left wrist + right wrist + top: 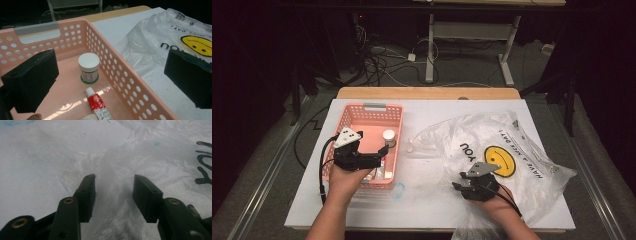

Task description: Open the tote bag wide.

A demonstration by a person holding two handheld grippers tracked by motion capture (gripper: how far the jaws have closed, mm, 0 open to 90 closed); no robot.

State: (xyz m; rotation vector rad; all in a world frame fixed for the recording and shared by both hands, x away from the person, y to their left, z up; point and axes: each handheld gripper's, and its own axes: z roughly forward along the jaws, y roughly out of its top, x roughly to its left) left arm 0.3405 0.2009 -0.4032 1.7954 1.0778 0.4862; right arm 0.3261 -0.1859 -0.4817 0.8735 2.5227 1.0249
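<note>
Inside the pink perforated plastic basket point(130, 82) near the table's left edge, the left gripper point(377, 154) hung wide open and empty over the white-lidded round jar point(89, 67), judged ready to descend and close, while the right gripper point(113, 195), partly open, straddled the clear smiley-printed plastic bag point(512, 150).

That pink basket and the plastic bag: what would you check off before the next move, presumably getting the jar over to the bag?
1. Left hand-held gripper open wide enough for the jar: ok, jaws spread far apart.
2. Jar upright and reachable in the basket: ok, it stands with its lid on.
3. Tube clear of the jar: ok, it lies beside it, apart.
4. Right hand-held gripper holding the bag: not ok, jaws are open around a fold, not pinching.
5. Bag mouth open: cannot tell, the plastic lies crumpled.
</note>
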